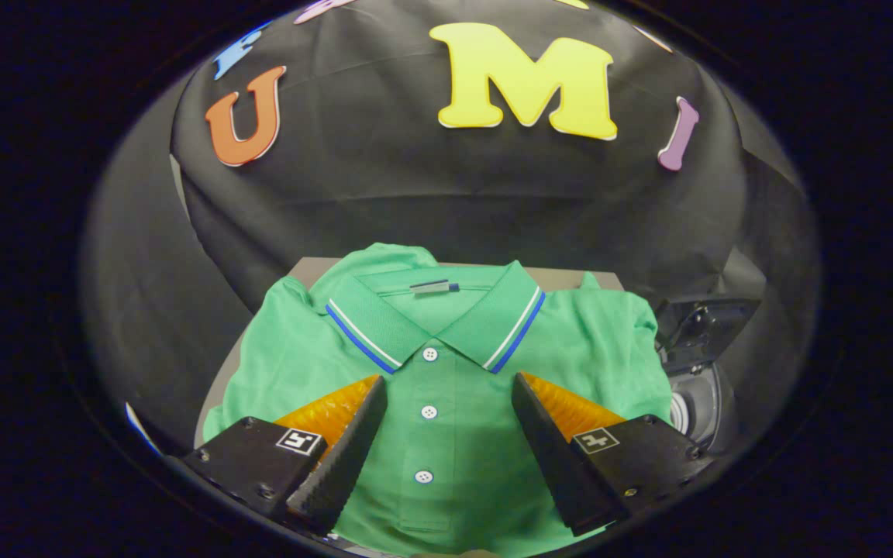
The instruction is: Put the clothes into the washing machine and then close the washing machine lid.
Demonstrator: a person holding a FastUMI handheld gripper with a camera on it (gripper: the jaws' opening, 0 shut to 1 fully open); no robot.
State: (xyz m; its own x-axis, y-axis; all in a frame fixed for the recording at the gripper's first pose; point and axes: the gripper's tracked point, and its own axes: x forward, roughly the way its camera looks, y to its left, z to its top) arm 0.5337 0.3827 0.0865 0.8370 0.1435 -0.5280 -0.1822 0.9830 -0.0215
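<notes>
I see the green polo shirt [446, 364] lying flat on a grey table [308, 270], with my gripper [449, 387] spread wide above its button placket, holding nothing. The shirt looks light, limp and likely to drape, so I'd pinch a thick fold near the collar [373, 322].

The shirt [446, 364] is bright green. Its collar [435, 322] has a blue stripe and a white stripe along the edge. Its buttons [429, 412] are white. The table [315, 267] under it is grey.
</notes>
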